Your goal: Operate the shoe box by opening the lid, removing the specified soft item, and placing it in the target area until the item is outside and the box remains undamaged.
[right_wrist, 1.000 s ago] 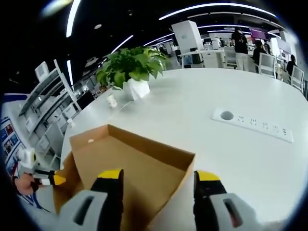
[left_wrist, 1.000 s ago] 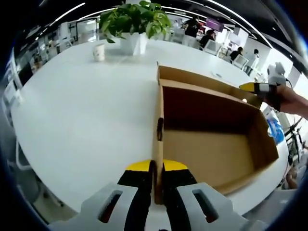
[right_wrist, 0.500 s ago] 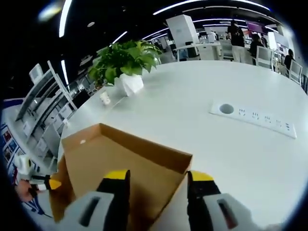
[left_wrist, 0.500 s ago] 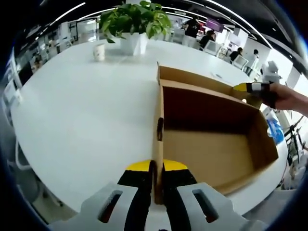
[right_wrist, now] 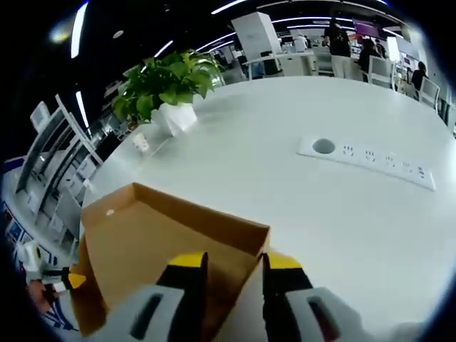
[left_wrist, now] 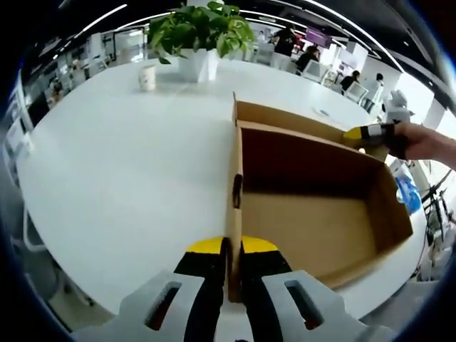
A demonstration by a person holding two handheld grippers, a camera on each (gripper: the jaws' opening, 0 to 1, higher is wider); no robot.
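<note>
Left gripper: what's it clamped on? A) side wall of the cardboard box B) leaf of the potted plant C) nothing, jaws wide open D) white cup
A: in the left gripper view the left gripper has its jaws closed on the near side wall of the open cardboard box.

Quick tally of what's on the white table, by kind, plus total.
Cardboard box: 1
Potted plant: 1
Small white cup: 1
Power socket strip: 1
Total: 4
</note>
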